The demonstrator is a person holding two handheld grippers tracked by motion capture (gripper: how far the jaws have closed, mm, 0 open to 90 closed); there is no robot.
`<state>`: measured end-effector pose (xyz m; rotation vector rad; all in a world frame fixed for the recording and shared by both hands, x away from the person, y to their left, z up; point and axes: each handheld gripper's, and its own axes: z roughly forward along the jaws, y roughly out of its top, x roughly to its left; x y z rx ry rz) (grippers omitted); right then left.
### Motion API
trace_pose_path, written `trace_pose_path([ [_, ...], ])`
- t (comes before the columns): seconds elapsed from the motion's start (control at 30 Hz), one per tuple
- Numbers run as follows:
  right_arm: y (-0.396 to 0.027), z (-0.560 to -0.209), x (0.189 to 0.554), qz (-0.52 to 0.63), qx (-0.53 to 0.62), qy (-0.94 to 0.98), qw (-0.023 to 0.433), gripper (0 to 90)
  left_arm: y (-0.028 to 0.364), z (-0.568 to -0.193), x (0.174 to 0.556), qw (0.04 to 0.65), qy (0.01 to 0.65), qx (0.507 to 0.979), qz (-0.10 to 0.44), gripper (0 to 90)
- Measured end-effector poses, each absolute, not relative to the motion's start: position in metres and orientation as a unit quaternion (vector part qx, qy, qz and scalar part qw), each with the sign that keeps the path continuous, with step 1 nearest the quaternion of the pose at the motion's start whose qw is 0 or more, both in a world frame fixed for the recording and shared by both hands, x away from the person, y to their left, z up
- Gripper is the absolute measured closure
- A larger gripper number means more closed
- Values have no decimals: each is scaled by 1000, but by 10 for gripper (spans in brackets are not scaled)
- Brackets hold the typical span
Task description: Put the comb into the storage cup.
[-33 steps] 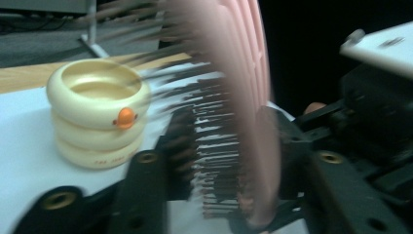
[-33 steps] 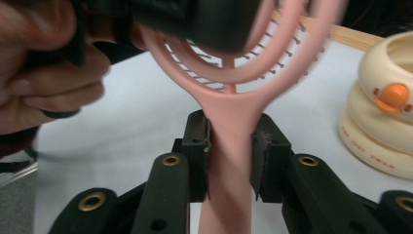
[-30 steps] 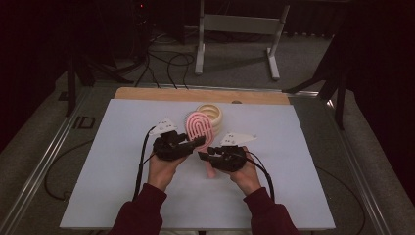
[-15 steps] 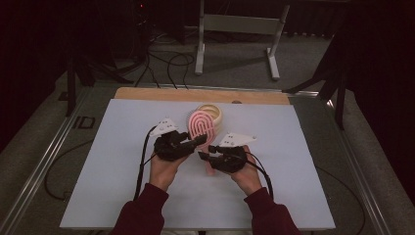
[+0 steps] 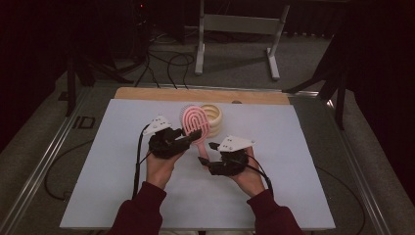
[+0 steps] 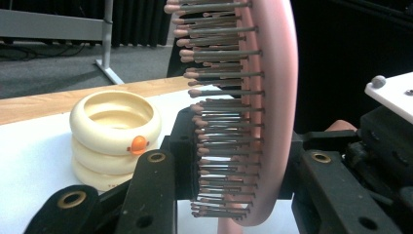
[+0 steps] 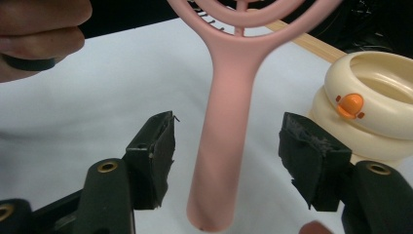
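A pink hairbrush point(image 5: 195, 122) is held up over the white board, bristles facing left in the left gripper view. My left gripper point(image 5: 193, 134) is shut on its head point(image 6: 272, 97), one pad against the bristles and one against the back. My right gripper point(image 5: 206, 152) sits just below it around the handle point(image 7: 229, 97). Its jaws have just been opening, and there is a gap on each side between the pads point(image 7: 160, 146) and the handle. A cream ringed holder point(image 5: 214, 117) with an orange duck bill point(image 7: 349, 105) stands behind the brush.
The white board point(image 5: 122, 196) covers the table, with a wooden strip point(image 5: 147, 93) along its far edge. A metal stand point(image 5: 235, 24) and cables lie on the floor beyond. Metal rails run down both table sides.
My right gripper's jaws have spread apart off the brush handle. The left gripper still clamps the brush head, and both hands have stayed roughly in place.
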<state>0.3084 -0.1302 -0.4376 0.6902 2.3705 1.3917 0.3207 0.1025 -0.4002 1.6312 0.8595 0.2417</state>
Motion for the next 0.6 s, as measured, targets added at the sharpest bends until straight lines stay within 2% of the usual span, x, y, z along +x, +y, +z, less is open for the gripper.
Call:
trace_pose_path([
  [0.3, -143, -438, 304, 486, 250, 820, 168, 284, 105, -395, 323, 596, 374, 701, 111, 649],
  [0.5, -154, -441, 300, 479, 278, 812, 184, 139, 106, -392, 324, 595, 375, 701, 116, 649],
  [0.6, -160, -443, 299, 478, 288, 808, 188, 105, 106, -392, 325, 595, 378, 700, 116, 649],
])
